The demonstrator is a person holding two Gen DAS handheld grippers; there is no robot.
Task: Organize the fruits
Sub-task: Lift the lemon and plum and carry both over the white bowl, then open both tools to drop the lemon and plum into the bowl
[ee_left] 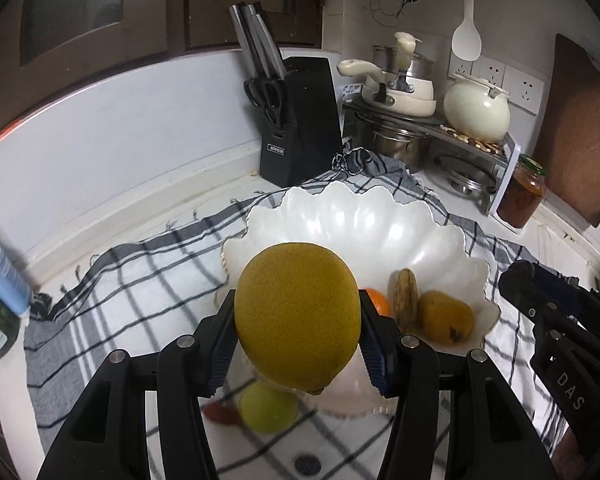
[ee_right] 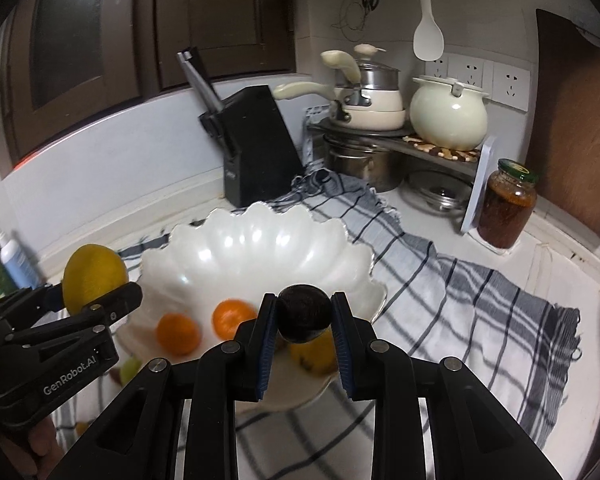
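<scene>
2 grippers are both loaded. The left gripper [ee_left: 298, 322] grasps a large round yellow fruit with a rough skin [ee_left: 298, 316]; its blue ribbed pads press on the 2 sides of the fruit, which is lifted above the cloth. The right gripper [ee_right: 304, 320] clenches a small dark round fruit [ee_right: 305, 314] between its pads, just over the near rim of a white scalloped glass bowl [ee_right: 260, 240].

Beyond and below the right jaws, 2 orange mandarins [ee_right: 178, 334] lie inside the bowl, and a yellowish fruit [ee_right: 316, 356] shows under the dark one. In the left wrist view, a dull yellow fruit [ee_left: 446, 316] and a brown ribbed piece [ee_left: 406, 298] lie in the bowl to the right of the jaws. Below the left jaws, a small green round fruit [ee_left: 268, 408] and a blurred red thing [ee_left: 220, 414] rest on a white cloth with dark check lines [ee_left: 140, 292].

Further behind the bowl stands a black knife block [ee_left: 300, 120].
</scene>
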